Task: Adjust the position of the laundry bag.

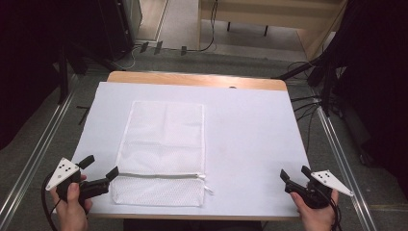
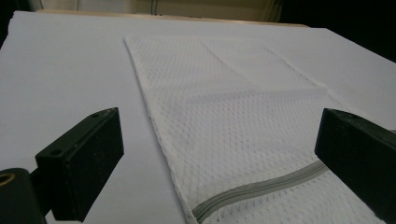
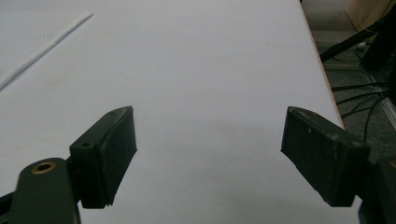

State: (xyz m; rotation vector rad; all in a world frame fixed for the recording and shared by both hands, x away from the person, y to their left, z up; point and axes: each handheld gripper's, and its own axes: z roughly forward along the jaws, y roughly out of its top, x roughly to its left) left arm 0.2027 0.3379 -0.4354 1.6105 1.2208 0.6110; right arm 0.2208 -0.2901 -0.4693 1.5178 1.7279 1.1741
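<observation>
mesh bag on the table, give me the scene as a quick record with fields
item: white mesh bag, lying flat
zipper: grey zipper across the end nearest the person, looks closed
surface: white table cover
left gripper: left gripper open, beside the bag's near left corner, holding nothing
right gripper: right gripper open, over bare cover near the right edge, well apart from the bag
contact: neither gripper grips the bag

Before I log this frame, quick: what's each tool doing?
Left tool: open, holding nothing, beside the mesh bag.
Right tool: open, holding nothing, over the bare white table cover.
</observation>
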